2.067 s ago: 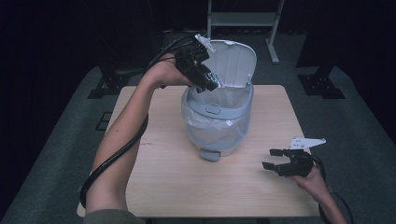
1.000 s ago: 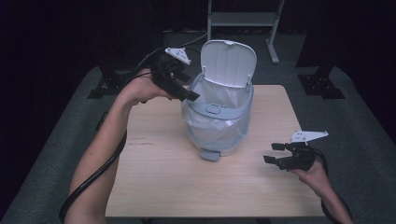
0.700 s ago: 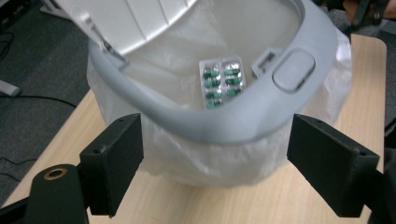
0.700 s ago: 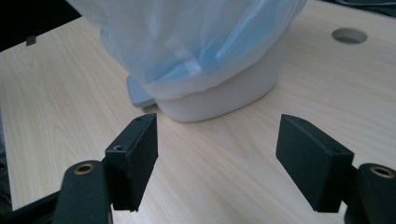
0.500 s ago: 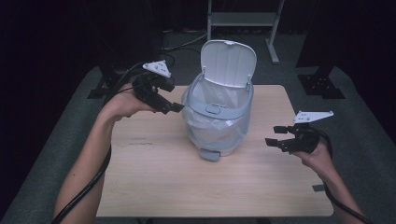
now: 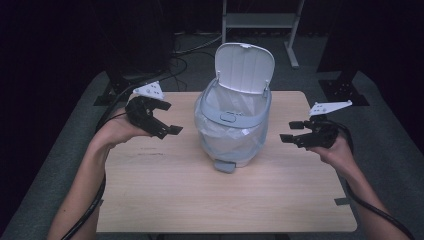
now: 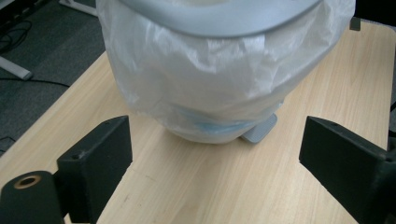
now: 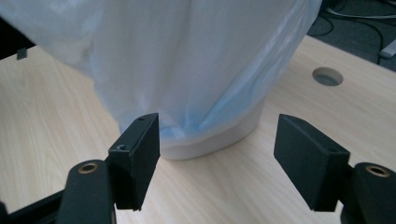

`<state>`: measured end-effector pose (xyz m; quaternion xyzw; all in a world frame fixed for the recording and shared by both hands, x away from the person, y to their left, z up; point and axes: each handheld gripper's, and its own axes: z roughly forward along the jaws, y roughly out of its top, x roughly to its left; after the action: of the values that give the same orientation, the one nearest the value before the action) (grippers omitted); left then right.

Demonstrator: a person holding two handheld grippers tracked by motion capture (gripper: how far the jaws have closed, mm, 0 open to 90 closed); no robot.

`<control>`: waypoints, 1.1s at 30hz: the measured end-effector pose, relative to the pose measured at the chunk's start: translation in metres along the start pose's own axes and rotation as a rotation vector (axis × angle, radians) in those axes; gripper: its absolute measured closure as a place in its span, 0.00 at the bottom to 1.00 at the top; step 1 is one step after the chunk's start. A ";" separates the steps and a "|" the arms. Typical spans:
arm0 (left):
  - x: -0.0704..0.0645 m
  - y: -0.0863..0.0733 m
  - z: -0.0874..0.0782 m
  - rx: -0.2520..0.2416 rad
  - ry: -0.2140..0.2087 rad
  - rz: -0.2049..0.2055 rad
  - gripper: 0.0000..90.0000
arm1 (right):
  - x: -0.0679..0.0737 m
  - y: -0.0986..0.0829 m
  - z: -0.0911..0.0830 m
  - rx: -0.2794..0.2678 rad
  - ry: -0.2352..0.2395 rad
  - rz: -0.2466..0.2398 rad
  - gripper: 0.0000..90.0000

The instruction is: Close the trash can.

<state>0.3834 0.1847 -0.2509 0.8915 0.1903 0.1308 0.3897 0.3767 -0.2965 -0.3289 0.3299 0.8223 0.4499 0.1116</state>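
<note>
A small pedal bin stands near the middle of the table, a little toward its far edge, its lid tipped up and back and a thin plastic liner draped over the rim and down the outside of the body. The left gripper hangs above the table's left part, near the far-left corner, and the right gripper near the right edge; both have their jaws spread wide and carry nothing, and both point inward at the bin from either side, apart from it.

Judging by this, the work in hand is the liner: the bag looks seated over the rim, and the two grippers seem poised between moves. The next move probably calls for closing in on the loose plastic skirt from both sides, to smooth it or pull it, or else for reaching up to bring the lid down (which of these is hard to say from the poses alone).

In the left gripper view the foot pedal peeks out at the base, but the bin's top is cut off by the upper edge. The right gripper view shows the liner's hem bunched above the base; the rim is out of frame. Whether anything lies inside the bin cannot be told, since the folds of the bag hide the interior.
</note>
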 end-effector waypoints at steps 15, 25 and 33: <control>-0.010 -0.041 0.009 0.004 0.014 -0.025 0.05 | -0.020 0.038 -0.002 -0.010 -0.042 -0.001 0.39; -0.016 -0.061 0.011 0.018 0.011 -0.035 0.03 | -0.030 0.059 -0.004 0.003 -0.074 -0.015 0.42; -0.018 -0.081 0.017 0.031 0.015 -0.066 0.02 | -0.034 0.074 -0.002 0.005 -0.087 -0.034 0.50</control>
<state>0.3545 0.2162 -0.3238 0.8897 0.2244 0.1218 0.3786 0.4346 -0.2915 -0.2716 0.3354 0.8232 0.4313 0.1542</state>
